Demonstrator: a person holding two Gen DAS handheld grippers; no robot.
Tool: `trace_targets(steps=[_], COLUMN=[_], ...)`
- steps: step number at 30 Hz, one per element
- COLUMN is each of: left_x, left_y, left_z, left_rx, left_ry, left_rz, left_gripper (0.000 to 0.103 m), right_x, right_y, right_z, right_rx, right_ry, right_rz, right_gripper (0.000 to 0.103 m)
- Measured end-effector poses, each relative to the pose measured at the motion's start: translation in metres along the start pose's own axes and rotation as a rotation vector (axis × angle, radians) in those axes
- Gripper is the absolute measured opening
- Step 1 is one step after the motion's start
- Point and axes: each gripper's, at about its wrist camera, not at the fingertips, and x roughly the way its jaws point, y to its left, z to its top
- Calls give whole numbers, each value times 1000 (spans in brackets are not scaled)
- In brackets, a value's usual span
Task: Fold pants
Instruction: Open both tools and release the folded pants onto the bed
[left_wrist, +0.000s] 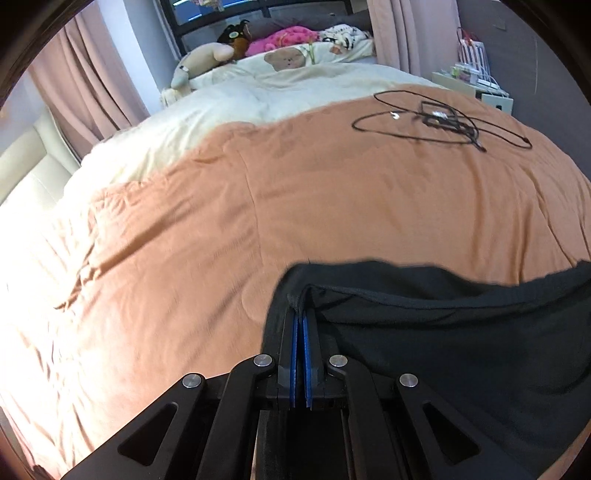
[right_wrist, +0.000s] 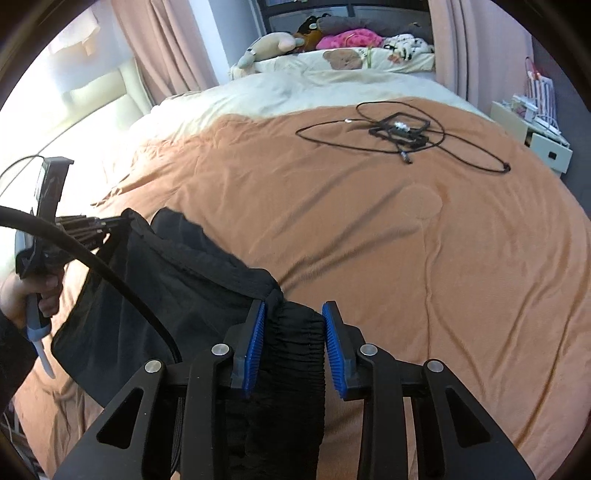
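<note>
Black pants (left_wrist: 461, 332) hang above the orange blanket (left_wrist: 295, 206), stretched between my two grippers. My left gripper (left_wrist: 301, 314) is shut on one corner of the waistband; it also shows in the right wrist view (right_wrist: 122, 221) at the left, pinching the cloth. In the right wrist view the pants (right_wrist: 177, 295) sag between the grippers. My right gripper (right_wrist: 293, 310) stands wide, its blue pads (right_wrist: 255, 347) on either side of the bunched elastic waistband (right_wrist: 291, 354), which fills the gap between them.
A black cable coil with a small device (right_wrist: 402, 136) lies on the blanket at the far right. Cream bedding (right_wrist: 295, 88), pillows and plush toys (right_wrist: 273, 44) are at the head. A white nightstand (right_wrist: 535, 136) stands right of the bed.
</note>
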Motion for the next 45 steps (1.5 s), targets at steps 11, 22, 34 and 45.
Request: trace_targets(steps=[11,22,34,45], left_x=[33,-19,-88,-129], left_y=[-14,19,36,47], left_z=[21,-10,-72,-123], left_rx=[35,-27,-104,-199], left_ry=[78,56,84,94], left_rz=[51,44,5,-9], left_gripper=[24,61,61,61], right_x=[21,-23,-67,-87], right_y=[7,-5,-16,-29], right_z=[-7,-24,-64,-90], right_rx=[45,102,249,394], right_ry=[41,-21,21,5], right_rz=[-94,-59,24,103], right_gripper=[42,84,80,72])
